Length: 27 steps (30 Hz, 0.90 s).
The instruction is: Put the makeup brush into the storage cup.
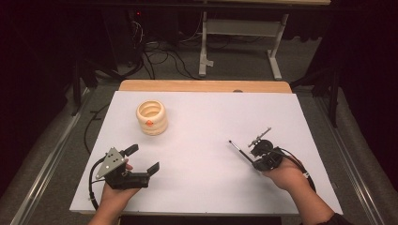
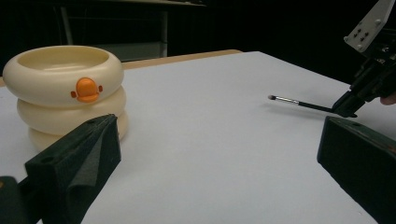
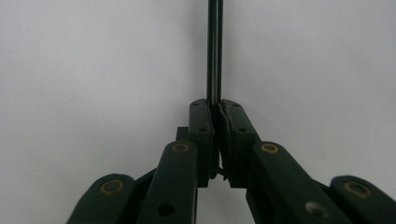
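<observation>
— What have you got on the table from up high?

— I see a white sheet-covered table (image 1: 202, 140) with a cream, ringed plastic pot bearing a small orange duck-bill mark (image 1: 151, 117) standing on its far left part. My left gripper (image 1: 143, 159) sits near the front left, held in a hand (image 1: 115, 190), its jaws spread wide with nothing between them. The pot is well apart from it, farther up the table.

— And the left gripper view?

— There the cream pot (image 2: 65, 88) stands upright just beyond my left jaw, not touching it. Across the sheet I see the thin black brush with a silver ferrule and a small dark tip (image 2: 299, 102), held off to the right.

— So the right one has it?

— Yes. In the high view my right gripper (image 1: 256, 161) is at the front right, in the other hand (image 1: 286, 176), with the brush (image 1: 240, 151) pointing up and left from it. In the right gripper view the jaws are pinched narrow on the black handle (image 3: 214, 56), which runs straight up from between them over the white sheet. I cannot tell whether the brush tip touches the table.
</observation>
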### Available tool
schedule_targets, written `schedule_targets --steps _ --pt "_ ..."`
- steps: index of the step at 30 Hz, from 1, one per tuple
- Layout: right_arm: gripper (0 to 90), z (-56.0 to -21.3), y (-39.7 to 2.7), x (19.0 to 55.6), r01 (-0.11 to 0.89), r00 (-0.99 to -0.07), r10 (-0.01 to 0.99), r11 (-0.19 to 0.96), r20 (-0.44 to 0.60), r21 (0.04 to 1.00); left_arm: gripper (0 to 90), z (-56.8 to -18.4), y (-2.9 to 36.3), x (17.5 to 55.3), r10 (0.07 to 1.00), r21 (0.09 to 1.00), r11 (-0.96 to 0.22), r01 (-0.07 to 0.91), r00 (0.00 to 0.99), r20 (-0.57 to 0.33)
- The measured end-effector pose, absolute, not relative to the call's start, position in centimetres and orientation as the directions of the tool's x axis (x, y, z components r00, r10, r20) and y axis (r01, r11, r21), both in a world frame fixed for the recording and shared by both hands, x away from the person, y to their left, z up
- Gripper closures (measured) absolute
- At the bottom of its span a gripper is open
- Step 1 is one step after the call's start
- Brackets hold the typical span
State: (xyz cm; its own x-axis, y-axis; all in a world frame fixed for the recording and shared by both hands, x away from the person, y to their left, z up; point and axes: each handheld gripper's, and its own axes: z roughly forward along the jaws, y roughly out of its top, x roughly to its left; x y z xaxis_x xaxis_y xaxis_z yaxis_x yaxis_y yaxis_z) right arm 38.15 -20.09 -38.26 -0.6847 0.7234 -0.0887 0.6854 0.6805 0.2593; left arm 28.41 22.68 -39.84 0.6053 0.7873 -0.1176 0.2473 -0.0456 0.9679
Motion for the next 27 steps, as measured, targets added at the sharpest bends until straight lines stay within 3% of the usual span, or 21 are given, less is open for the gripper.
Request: schedule_targets --steps 12,27 --pt "86.3 -38.0 -20.4 37.5 0.65 -0.664 0.744 0.627 -0.08 0.43 0.1 -39.9 22.7 28.4 0.792 0.967 -0.042 0.253 0.599 -0.122" --pt "86.2 -38.6 -21.6 36.8 0.623 -0.627 0.777 0.543 -0.056 0.564 0.1 -40.2 22.8 28.5 0.797 0.965 -0.044 0.26 0.591 -0.123"
